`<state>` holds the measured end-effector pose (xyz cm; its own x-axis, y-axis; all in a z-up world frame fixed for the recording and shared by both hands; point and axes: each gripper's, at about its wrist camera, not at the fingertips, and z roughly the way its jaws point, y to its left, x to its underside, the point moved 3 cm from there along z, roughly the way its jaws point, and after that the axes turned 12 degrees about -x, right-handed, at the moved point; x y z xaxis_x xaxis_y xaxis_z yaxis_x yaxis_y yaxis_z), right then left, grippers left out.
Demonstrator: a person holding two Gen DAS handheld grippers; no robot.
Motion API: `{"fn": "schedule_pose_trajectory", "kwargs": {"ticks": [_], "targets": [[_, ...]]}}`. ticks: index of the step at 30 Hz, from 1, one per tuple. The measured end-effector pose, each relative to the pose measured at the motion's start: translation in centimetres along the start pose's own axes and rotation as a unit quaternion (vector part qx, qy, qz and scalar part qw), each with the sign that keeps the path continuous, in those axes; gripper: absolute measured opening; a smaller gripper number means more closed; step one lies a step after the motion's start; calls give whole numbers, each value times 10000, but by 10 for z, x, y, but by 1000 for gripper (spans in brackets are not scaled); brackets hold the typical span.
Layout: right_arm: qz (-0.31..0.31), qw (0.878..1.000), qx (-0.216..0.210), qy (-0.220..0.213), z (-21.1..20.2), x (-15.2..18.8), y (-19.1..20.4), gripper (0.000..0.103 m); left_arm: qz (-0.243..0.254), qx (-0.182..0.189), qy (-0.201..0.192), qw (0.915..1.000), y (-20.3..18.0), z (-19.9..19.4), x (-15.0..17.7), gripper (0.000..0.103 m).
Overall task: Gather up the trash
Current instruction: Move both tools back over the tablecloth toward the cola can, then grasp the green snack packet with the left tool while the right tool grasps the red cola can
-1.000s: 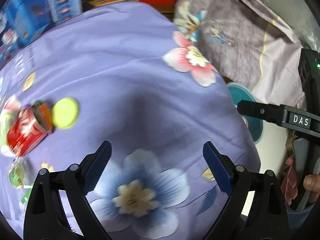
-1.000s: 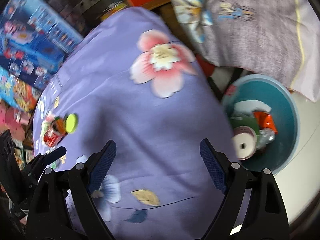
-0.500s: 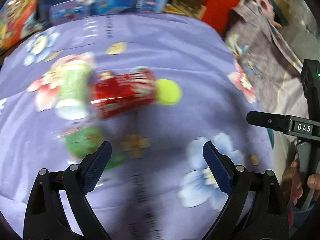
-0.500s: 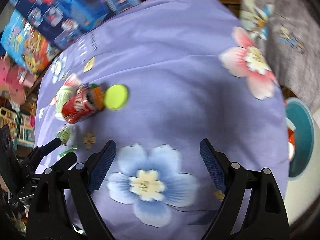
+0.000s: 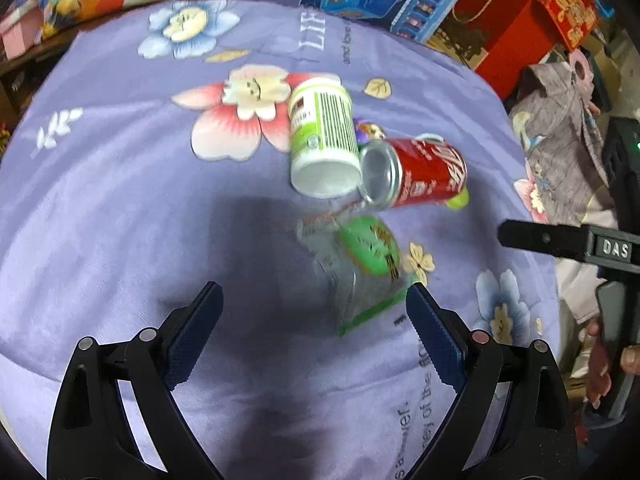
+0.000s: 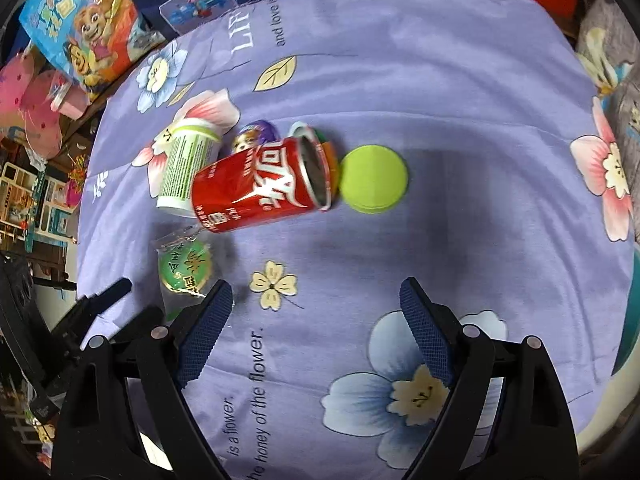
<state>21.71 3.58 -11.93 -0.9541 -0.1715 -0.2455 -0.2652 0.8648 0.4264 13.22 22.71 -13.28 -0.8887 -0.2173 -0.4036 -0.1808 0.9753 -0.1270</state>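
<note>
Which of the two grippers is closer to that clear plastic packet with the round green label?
Left. The left gripper hovers beside the clear green-labelled packet, one finger by its edge; the right gripper hangs farther off.

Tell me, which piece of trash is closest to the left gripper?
The clear wrapper with the green round label. It lies just ahead of the left gripper, nearer than the red can and the white-and-green cup beyond it.

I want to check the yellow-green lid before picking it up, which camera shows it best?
The right wrist view. There the yellow-green lid lies fully in sight on the purple cloth, beside the open end of the red can. In the left wrist view the can hides nearly all of it; only a sliver shows.
</note>
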Motion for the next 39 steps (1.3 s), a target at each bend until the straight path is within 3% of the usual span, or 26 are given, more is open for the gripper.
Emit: {"fn": "schedule_pose_trajectory", "kwargs": {"ticks": [8, 13, 17, 19, 20, 21, 29, 31, 35, 39], "targets": [[211, 9997, 54, -103, -5, -1, -8, 82, -41, 276, 255, 9993, -25, 16, 7, 93], [312, 9993, 131, -147, -9, -2, -16, 82, -154, 40, 332, 9993, -37, 33, 0, 93], [371, 9991, 131, -147, -9, -4, -18, 82, 5, -215, 148, 9997, -44, 35, -1, 93], [393, 9991, 85, -143, -8, -6, -16, 82, 83, -385, 36, 9992, -43, 34, 0, 80], [385, 9991, 62, -142, -7, -8, -14, 82, 145, -508, -25, 9986, -40, 32, 1, 57], [370, 9992, 58, -138, -6, -9, -12, 82, 137, -498, -15, 9987, -37, 30, 1, 49], [-348, 9992, 219, -26, 9, -28, 28, 82, 1, -445, -137, 9989, 5, 9, 0, 45], [-1106, 9920, 576, 207, 16, -34, 47, 82, -34, -443, -199, 9988, 15, 3, -3, 45], [-2495, 9583, 1267, 577, 29, -40, 67, 82, -283, -337, -224, 9988, 41, -6, -8, 45], [-3488, 9214, 1411, 969, 48, -35, 77, 82, -476, -286, -256, 9981, 58, -10, -9, 45]]}}
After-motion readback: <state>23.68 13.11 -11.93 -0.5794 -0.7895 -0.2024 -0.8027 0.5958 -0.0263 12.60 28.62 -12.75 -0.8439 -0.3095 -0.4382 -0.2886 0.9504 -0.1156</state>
